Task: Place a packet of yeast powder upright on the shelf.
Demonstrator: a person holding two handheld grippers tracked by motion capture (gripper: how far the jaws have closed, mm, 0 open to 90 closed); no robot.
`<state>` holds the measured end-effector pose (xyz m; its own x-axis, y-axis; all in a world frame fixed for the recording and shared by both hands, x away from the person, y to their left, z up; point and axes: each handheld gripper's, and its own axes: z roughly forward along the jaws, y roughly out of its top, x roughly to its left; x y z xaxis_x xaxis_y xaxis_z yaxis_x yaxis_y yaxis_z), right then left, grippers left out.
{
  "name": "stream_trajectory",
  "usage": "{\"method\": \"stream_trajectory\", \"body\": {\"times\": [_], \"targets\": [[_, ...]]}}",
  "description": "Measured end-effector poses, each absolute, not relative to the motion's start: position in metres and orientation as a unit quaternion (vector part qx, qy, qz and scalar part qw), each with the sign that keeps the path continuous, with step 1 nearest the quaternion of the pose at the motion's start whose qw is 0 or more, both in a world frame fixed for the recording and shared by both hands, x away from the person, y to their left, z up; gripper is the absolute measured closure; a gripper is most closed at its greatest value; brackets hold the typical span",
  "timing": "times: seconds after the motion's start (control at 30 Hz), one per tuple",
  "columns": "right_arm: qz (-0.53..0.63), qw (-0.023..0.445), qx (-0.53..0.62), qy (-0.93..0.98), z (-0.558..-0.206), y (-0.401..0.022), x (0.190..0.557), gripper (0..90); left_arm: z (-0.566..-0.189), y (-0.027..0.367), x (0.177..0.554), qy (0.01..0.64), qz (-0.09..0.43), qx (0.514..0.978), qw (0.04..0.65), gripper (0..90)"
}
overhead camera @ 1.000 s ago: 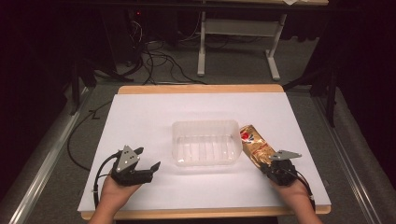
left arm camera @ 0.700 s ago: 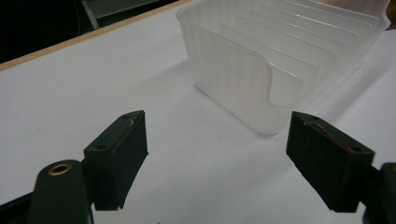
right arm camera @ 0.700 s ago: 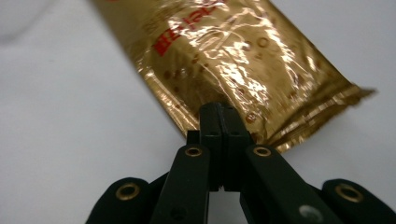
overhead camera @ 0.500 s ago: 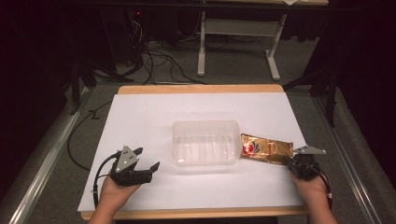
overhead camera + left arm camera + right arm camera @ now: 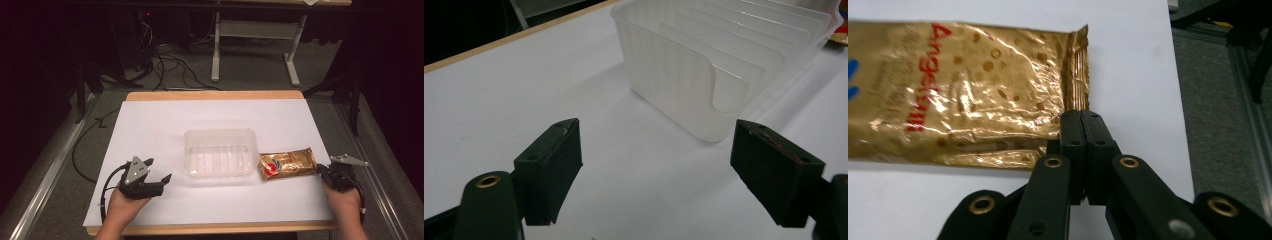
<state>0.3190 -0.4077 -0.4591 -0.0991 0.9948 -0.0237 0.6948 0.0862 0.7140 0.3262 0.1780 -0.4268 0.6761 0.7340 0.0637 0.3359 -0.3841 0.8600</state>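
Right tongs (image 5: pixel 1082 117) pinched shut on gold packet (image 5: pixel 287 163) end seal; left tongs (image 5: pixel 669 165) wide open, empty. I'd lift clear, then lower into tray (image 5: pixel 220 136).

Glossy crinkled gold foil packet (image 5: pixel 287 164); translucent ribbed plastic tray (image 5: pixel 220 152), matt white table cover (image 5: pixel 160 125)

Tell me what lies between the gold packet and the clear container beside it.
Nothing visible. The gold packet lies flat on the white table sheet, its near end close beside the clear container, with bare sheet between them. The right tool is shut on the packet's crimped far end; the left tool rests open on the container's other side.
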Motion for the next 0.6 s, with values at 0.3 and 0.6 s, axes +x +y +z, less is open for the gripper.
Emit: {"method": "stream_trajectory", "body": {"times": [0.3,0.6], "targets": [[0.399,0.206,0.657,0.605,-0.462,-0.429,0.311,66.9,-0.428,0.176,0.325,0.333,0.224,0.804,0.438,21.2],[0.453,0.114,0.698,0.543,-0.478,-0.444,0.314,52.0,-0.430,0.174,0.325,0.333,0.224,0.807,0.433,21.2]]}}
